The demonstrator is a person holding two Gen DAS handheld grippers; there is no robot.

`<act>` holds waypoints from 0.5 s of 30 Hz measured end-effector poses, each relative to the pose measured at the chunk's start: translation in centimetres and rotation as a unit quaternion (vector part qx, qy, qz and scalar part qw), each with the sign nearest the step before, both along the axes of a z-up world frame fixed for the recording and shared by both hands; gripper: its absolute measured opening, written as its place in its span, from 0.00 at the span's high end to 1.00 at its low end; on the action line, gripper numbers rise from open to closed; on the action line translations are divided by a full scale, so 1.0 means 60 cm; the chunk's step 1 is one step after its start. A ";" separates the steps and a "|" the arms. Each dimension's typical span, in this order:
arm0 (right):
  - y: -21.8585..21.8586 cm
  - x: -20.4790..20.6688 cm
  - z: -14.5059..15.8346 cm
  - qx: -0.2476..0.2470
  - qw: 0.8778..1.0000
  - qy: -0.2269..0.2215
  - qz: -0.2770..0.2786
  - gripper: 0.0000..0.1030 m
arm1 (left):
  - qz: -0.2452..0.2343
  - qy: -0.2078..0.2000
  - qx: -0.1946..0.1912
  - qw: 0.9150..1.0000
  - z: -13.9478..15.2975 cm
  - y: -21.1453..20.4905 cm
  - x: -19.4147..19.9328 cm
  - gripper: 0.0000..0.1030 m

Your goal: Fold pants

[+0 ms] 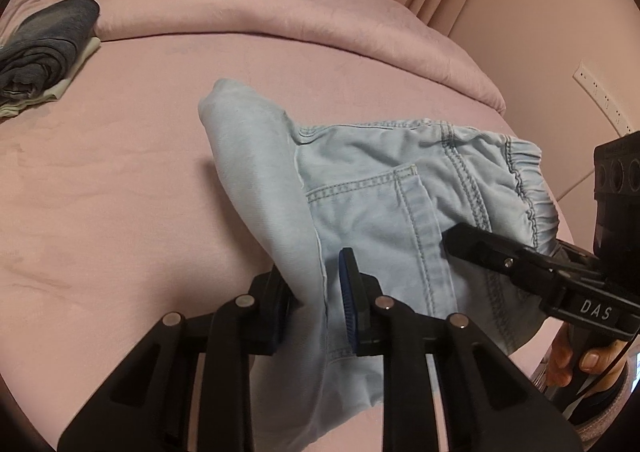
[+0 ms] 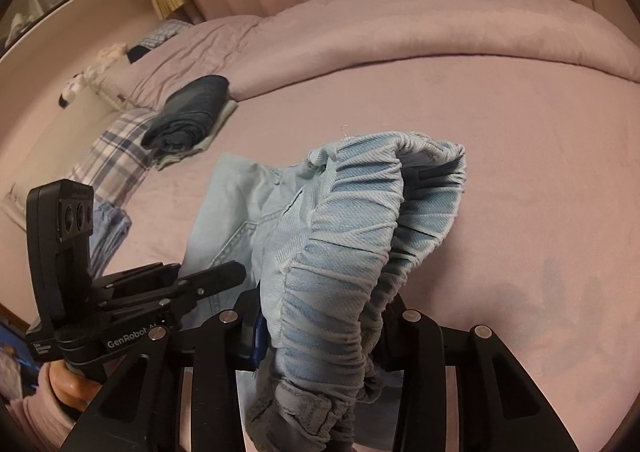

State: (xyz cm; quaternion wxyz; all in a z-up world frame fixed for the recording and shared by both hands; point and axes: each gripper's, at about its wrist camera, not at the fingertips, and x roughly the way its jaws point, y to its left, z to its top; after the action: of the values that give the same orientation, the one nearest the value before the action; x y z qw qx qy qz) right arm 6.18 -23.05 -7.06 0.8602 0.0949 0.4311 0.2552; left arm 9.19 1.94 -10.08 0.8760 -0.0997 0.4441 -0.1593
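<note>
From my left wrist view, the left gripper (image 1: 316,300) is pinching a folded side edge of the light blue denim pants (image 1: 384,187); cloth fills the narrow gap between the blue pads. The pants hang lifted above the pink bed sheet (image 1: 132,187), back pocket and centre seam facing this camera, elastic waistband (image 1: 528,171) toward the right. The right gripper (image 1: 456,240) enters from the right edge, its black fingers against the denim below the waistband; a hand (image 1: 568,360) grips its handle.

From my right wrist view, the right gripper (image 2: 320,336) is pinching the gathered elastic waistband (image 2: 360,236), which bunches up between the fingers and hides most of both pads. This view alone shows the ribbed inside of the waistband arching over the gripper. It also shows the left gripper (image 2: 224,272) from the side, at the left edge of the pants (image 2: 228,211), and a plaid pillow (image 2: 116,147) that the left view does not reach.

Both views show a dark folded garment stack (image 1: 48,47) well apart from the pants, near the rolled pink comforter (image 1: 280,3). Open sheet lies left of the pants in the left view and right of them in the right view. The wall (image 1: 560,31) stands close beyond the bed's right edge.
</note>
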 end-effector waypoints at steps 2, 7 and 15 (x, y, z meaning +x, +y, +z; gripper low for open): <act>0.007 -0.004 0.006 0.003 1.000 -0.004 0.004 0.59 | 0.004 -0.005 0.000 1.000 0.006 0.000 -0.003 0.80; 0.022 -0.015 0.022 0.007 1.000 -0.017 0.015 0.59 | 0.014 -0.019 0.005 1.000 0.020 0.011 -0.014 0.80; 0.048 -0.020 0.044 0.009 0.999 -0.031 0.028 0.59 | 0.027 -0.036 0.005 0.999 0.038 0.031 -0.031 0.79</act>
State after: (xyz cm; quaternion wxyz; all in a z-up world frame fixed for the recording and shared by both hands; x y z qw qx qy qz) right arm 4.97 -20.20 -4.43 0.8649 0.0831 0.4043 0.2857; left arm 7.30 3.79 -7.78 0.8960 -0.1014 0.4101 -0.1367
